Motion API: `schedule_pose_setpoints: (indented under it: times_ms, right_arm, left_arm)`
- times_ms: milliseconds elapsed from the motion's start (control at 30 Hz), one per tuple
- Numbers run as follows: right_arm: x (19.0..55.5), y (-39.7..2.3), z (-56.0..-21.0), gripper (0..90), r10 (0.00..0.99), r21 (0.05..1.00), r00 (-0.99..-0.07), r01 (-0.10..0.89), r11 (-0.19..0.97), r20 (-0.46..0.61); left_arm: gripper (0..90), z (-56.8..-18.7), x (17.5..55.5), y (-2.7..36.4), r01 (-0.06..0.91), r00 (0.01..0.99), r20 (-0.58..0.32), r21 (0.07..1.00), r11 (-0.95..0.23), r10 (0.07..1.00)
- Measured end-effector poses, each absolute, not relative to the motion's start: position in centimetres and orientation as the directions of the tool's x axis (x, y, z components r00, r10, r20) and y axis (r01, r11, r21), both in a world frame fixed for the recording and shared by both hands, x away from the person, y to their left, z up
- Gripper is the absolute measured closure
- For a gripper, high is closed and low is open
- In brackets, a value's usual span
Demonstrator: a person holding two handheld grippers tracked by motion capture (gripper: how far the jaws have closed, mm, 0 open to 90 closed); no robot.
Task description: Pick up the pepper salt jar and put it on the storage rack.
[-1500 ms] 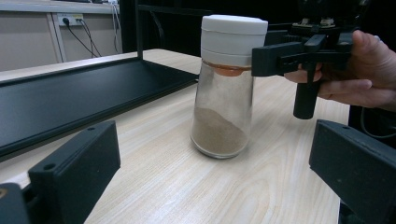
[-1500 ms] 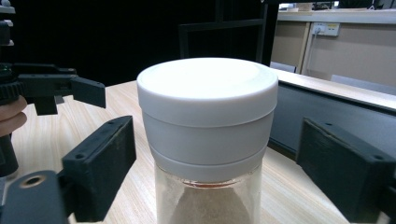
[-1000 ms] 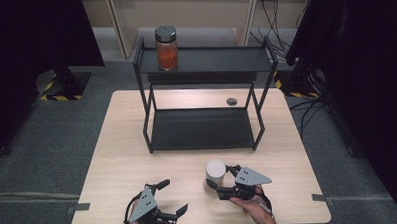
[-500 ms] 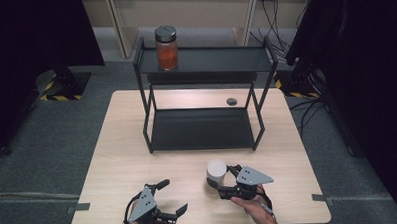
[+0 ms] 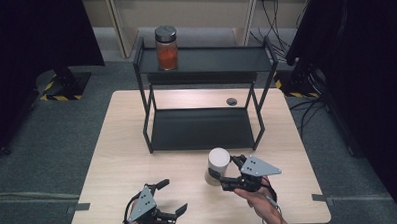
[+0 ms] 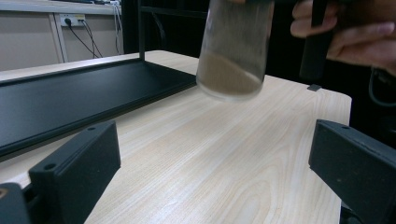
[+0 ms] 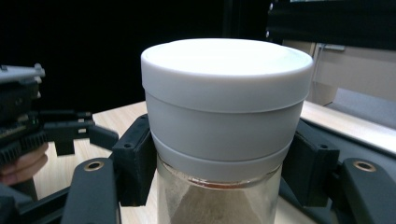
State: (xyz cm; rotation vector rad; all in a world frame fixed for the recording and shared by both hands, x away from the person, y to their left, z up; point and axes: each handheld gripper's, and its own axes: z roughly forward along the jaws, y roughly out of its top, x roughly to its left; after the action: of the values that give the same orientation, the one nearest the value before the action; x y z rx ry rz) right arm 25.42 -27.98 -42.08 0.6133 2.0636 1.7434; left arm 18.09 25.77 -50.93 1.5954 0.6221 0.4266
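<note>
Nearest the shelf rack's (image 5: 202, 134) front: L gripper (image 5: 169, 197) sat w/ jaws wide, nothing between. Just beyond, R gripper (image 5: 219, 172) clamped on white-lidded jar (image 5: 217, 166), tilted, clear of table (image 5: 138, 164), short of rack.

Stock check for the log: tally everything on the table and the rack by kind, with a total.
Jars: 2, the white-lidded jar in the right gripper and the orange-filled jar on the top shelf
Racks: 1, black rack
Small dark round things: 1
Total: 4
</note>
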Motion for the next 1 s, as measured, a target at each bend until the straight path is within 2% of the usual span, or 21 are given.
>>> schedule_pose_setpoints:
  times_ms: [1000]
  right_arm:
    - [28.1,-27.5,-34.4,35.4,0.543,0.989,-0.84,0.082,0.119,0.005]
  left_arm:
    - [1.4,-50.9,18.1,25.8,0.145,0.783,-0.086,0.988,-0.046,0.616]
